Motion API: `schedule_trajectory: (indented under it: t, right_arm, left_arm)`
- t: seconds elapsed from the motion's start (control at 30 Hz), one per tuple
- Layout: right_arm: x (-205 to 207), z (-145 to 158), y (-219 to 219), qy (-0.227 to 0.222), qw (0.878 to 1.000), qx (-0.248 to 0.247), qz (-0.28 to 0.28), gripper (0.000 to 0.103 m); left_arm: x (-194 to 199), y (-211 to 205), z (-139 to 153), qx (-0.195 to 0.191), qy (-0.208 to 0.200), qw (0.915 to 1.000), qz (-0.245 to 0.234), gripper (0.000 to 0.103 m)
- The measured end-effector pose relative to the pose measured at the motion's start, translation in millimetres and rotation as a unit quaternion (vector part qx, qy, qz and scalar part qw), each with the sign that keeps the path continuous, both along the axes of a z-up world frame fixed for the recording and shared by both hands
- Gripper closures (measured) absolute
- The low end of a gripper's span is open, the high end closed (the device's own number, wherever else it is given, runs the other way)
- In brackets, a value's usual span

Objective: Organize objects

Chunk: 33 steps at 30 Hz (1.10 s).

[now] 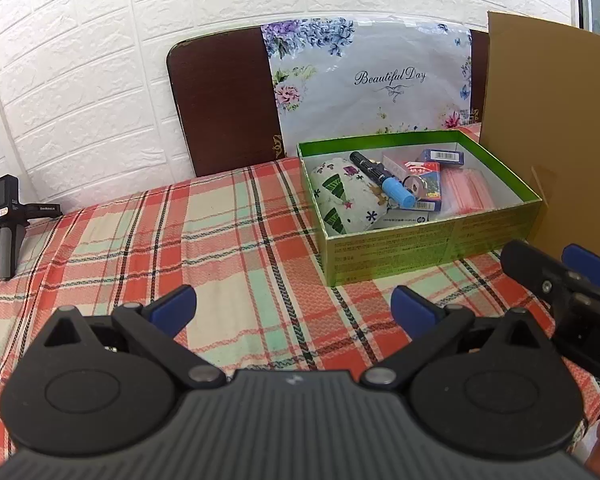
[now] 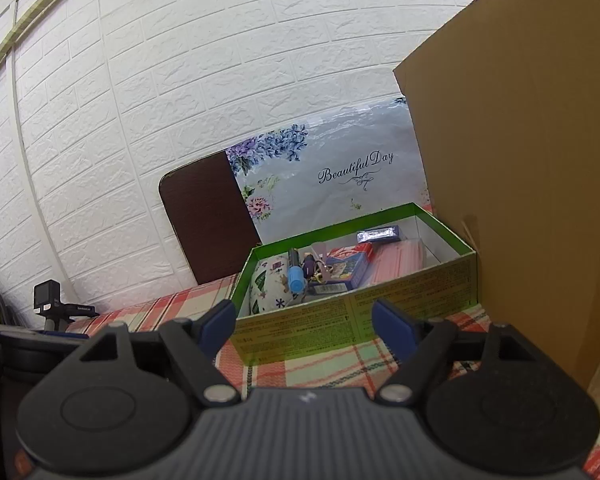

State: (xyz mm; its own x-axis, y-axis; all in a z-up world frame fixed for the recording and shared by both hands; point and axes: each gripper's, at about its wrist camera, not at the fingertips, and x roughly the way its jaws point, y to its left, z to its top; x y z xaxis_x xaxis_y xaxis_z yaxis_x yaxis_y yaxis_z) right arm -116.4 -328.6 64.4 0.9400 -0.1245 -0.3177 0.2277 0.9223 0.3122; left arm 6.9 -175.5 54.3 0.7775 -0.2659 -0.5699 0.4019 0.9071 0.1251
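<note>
Nearest me: my left gripper, blue-padded fingers spread wide, nothing between them, hanging over bare red, green and cream plaid tablecloth. My right gripper is likewise spread and empty; in the left view its black body shows at the right edge, close beside the left one.

Just ahead: the open green cardboard box, ahead and to the right of the left gripper, almost straight ahead of the right one. Its long axis runs left to right across my view, the long printed wall facing me. Right hand looks the nearer.

Inside, all loose items seem already gathered: white printed fabric pouch at the left end, black marker with light-blue cap lying on it with the cap end toward me, blue card packs in the middle, pink sheet stack at the right. I see nothing stray on the cloth, so I judge the sorting near done.

Beyond: a tall brown cardboard panel stands just beside the box's right end. A small black camera on a handgrip sits well apart, far left. A dark board with a floral sheet leans on the white brick wall.
</note>
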Motion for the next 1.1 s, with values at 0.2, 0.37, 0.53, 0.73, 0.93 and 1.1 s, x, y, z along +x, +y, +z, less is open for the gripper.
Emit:
schedule_trajectory:
  t: [0.2, 0.37, 0.53, 0.73, 0.93, 1.1]
  right_arm:
    - [-0.7, 0.2, 2.5, 0.001, 1.000, -0.001, 0.001, 0.025]
    - [-0.4, 0.0, 1.9, 0.001, 1.000, -0.001, 0.002, 0.025]
    - [-0.7, -0.1, 3.2, 0.001, 1.000, -0.001, 0.003, 0.025]
    - [-0.5, -0.8, 3.3, 0.000, 1.000, -0.001, 0.000, 0.020]
    - [0.3, -2.1, 3.2, 0.003, 1.000, -0.001, 0.002, 0.020]
    - [0.9, -3.5, 2.6, 0.006, 1.000, 0.000, 0.002, 0.020]
  left_arm:
    - [-0.1, 1.2, -0.6, -0.006, 0.007, 1.0000, 0.001, 0.000]
    - [-0.6, 2.0, 0.5, -0.006, 0.000, 0.9999, 0.009, 0.000]
    - [-1.2, 1.8, 0.6, 0.000, -0.003, 0.9999, 0.010, 0.000]
    - [0.3, 0.5, 0.4, 0.006, 0.000, 0.9998, 0.017, 0.000]
    - [2.5, -0.2, -1.9, 0.013, 0.009, 0.9996, 0.022, 0.000]
    - [5.6, -0.8, -5.2, 0.021, 0.024, 0.9991, 0.026, 0.000]
